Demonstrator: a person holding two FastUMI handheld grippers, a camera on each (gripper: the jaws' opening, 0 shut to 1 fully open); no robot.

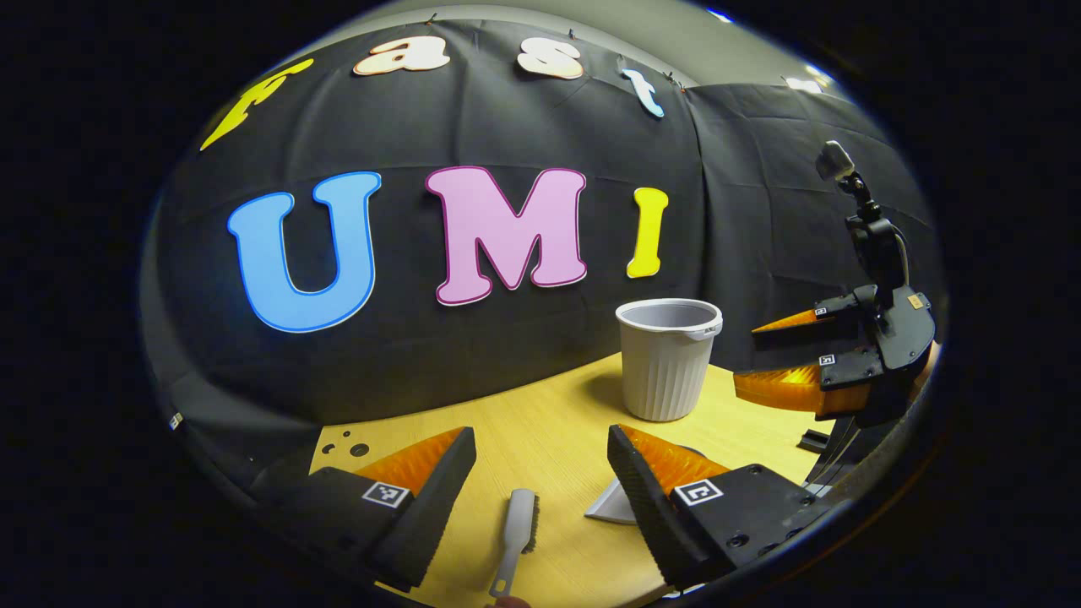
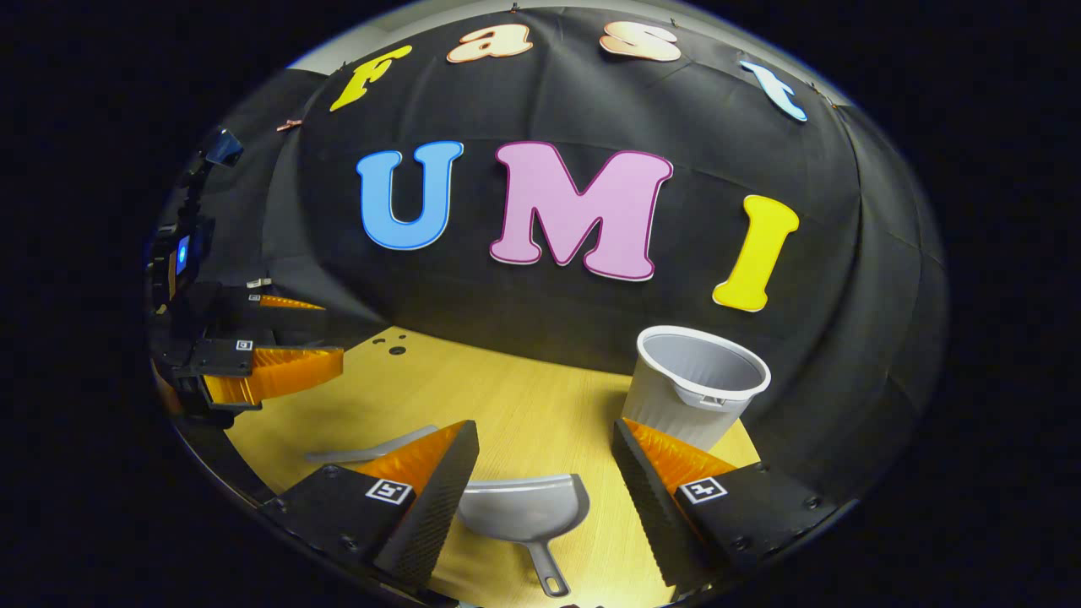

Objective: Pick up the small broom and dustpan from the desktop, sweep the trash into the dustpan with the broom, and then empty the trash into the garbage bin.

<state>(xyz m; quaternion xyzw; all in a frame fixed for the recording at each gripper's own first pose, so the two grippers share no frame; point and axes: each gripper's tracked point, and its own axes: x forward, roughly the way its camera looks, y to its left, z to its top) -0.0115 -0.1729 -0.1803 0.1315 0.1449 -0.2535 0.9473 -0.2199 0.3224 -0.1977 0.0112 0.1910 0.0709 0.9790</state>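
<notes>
Low in both views, the small grey plastic broom (image 1: 517, 536) and grey plastic dustpan (image 2: 524, 511) lie flat on the pale wooden counter (image 1: 540, 422), each between spread, empty fingers of the left gripper (image 1: 540, 498) and right gripper (image 2: 545, 498). No trash is visible; the ribbed grey garbage bin (image 1: 667, 359) stands upright behind, which fits either tools awaiting pickup or tools laid back down.

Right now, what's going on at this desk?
Both grippers hover open above the light wooden desktop, holding nothing. The left gripper hangs over the small grey plastic broom, the right gripper over the grey plastic dustpan; both tools lie flat. The ribbed grey plastic garbage bin stands upright behind them. I can't make out any trash.
</notes>
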